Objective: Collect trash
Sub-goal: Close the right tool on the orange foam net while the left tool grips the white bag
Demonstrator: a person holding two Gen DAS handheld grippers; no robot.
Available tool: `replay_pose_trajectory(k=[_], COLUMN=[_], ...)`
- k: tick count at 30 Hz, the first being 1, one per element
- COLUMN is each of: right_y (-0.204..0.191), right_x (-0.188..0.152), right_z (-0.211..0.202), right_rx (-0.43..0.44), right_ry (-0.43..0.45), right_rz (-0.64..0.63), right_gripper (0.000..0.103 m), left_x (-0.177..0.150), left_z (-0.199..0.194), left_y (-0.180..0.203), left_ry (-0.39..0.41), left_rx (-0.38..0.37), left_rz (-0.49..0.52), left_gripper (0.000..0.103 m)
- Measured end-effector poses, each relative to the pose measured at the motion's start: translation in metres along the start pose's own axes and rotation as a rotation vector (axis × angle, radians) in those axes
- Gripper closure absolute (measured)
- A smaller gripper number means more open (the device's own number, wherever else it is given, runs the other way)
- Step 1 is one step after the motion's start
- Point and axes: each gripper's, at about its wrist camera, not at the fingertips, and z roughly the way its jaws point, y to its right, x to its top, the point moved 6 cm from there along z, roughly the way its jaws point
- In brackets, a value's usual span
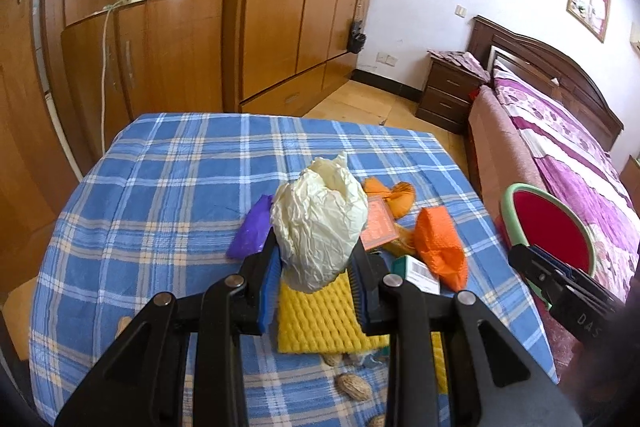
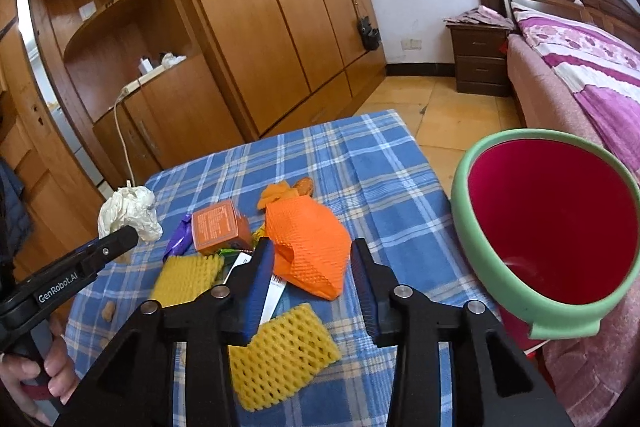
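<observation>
A: Bin status?

B: Bin (image 2: 472, 211), green rim, red inside, sits off the right edge of the tabletop (image 2: 360, 163), between it and the bed (image 2: 580, 75). Mouth tilted toward the camera. What shows of the inside is bare.

A: Left gripper?

B: Left gripper (image 1: 316, 259), fingers narrow, clamped on a crumpled white bag (image 1: 320, 223), lifted clear above the tabletop. In the right view the bag sits at the left fingertip, over the left side of the cloth.

A: Right?

B: Right gripper (image 2: 312, 267), fingers apart, nothing gripped. It hangs over the orange net (image 2: 308, 247); pads not touching it.

A: Rest of the trash?

B: All mid-tabletop, clustered: orange box (image 2: 218, 229) just left of the orange net, purple wrapper (image 2: 180, 235) left of that, orange peel (image 2: 280, 193) beyond the net. Two yellow nets: one near-left (image 2: 186, 277), one near (image 2: 280, 353) under the right fingers. White carton (image 2: 272, 293) partly under the orange net. Peanuts (image 1: 352, 385) at the near edge.

A: Room to move?

B: Far half of the tabletop is bare cloth. Right edge to the bin: short gap, nothing between. Open floor (image 2: 404, 95) beyond the far edge, up to the wardrobe (image 2: 280, 7).
</observation>
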Motion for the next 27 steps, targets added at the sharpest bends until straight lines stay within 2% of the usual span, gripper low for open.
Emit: replay_pose_trajectory(k=[3,5,7,15,21,26,27], right_y=[-0.002,-0.004,-0.005,-0.01,-0.001,0.004,0.005], right_x=[-0.001,-0.003,-0.005,-0.01,-0.012,-0.012,-0.012], right_z=[0.01,0.021,0.031,0.07,0.085,0.086,0.085], right_rx=[-0.007,-0.006,-0.004,-0.008,0.024,0.031,0.035], right_ry=[-0.027,-0.058,-0.08,-0.161,-0.196,-0.203,-0.202], right_rz=[-0.017,-0.02,-0.018,-0.037,0.028,0.05,0.052], right_gripper=[0.059,0.048,0.047,0.046,0.046,0.077,0.079], left_x=[-0.002,-0.004,-0.005,-0.01,-0.014,-0.013,-0.013], left_z=[0.007,0.01,0.015,0.029,0.035,0.034,0.033], left_y=[-0.006,-0.008,-0.01,-0.016,-0.015,-0.01,-0.009], left_ry=[-0.009,-0.017,-0.024,-0.049,-0.066,-0.062,-0.061], left_rx=[0.014,0.019,0.02,0.032,0.034,0.026,0.024], left_rz=[-0.012,-0.019,-0.027,-0.035,-0.033,-0.02,-0.018], left_gripper=[0.072,0.072,0.072,0.072,0.072,0.072,0.072])
